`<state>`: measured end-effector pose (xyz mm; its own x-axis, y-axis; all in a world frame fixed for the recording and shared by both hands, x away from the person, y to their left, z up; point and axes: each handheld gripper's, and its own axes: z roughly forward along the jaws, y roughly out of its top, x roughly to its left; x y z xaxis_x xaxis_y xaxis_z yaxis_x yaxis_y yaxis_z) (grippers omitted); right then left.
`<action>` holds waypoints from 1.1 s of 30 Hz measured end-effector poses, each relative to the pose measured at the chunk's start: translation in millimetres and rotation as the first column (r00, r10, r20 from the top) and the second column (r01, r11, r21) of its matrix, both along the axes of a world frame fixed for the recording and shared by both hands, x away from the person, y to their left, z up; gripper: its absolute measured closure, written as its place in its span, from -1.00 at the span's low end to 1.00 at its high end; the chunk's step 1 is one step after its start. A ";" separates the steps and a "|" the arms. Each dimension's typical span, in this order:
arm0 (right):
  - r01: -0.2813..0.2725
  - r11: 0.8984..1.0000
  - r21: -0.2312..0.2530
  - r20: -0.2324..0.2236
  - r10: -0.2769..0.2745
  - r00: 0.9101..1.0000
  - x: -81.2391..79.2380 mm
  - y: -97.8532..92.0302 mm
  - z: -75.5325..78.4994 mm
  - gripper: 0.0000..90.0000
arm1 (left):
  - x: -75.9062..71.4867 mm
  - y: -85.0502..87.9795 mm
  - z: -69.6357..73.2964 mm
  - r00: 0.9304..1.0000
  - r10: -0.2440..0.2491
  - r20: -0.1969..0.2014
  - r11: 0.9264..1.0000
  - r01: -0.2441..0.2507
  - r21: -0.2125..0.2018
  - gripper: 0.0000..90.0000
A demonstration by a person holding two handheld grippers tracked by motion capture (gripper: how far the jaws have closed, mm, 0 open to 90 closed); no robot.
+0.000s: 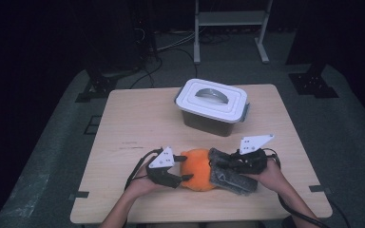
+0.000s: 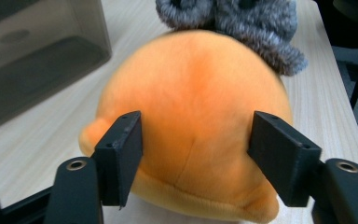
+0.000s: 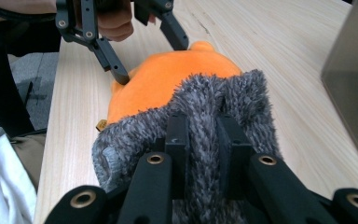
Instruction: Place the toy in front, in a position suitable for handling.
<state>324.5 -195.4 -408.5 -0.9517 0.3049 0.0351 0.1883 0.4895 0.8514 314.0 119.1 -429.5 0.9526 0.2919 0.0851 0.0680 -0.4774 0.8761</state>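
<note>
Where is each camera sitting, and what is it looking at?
High view: above the person's side, looking forward and down on the wooden table, lidded plastic box, both forearms and grippers.
Left gripper view: rides the left gripper, looking along its jaws, which press the orange plush toy's sides.
Right gripper view: rides the right gripper, jaws pinching the grey fuzzy fabric; the other hand shows beyond.
Shared: both gripper views show the orange plush, the grey fabric and the box.
</note>
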 end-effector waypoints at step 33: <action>0.010 0.999 0.043 -0.036 -0.008 0.999 9.8 -2.0 -1.1 0.69 | -4.4 1.7 -9.4 0.998 -0.061 -0.009 0.998 0.061 0.025 -0.13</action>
